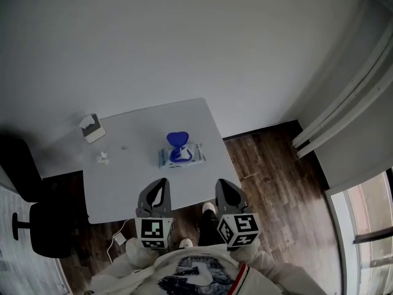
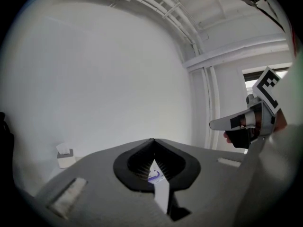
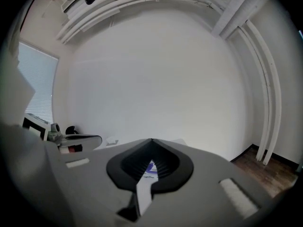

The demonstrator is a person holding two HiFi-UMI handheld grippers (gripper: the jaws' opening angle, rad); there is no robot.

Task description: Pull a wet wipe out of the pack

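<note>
Beyond both jaws, wipe pack

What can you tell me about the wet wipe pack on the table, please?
The wet wipe pack is a flat, soft-looking white packet with blue print. A blue flap, apparently its lid, stands raised. It lies flat near the middle of the pale table, nothing touching it; the left gripper and right gripper are short of it.

Even, soft light throughout; gripper views bend strongly with dark vignetted corners and slight blur.
</note>
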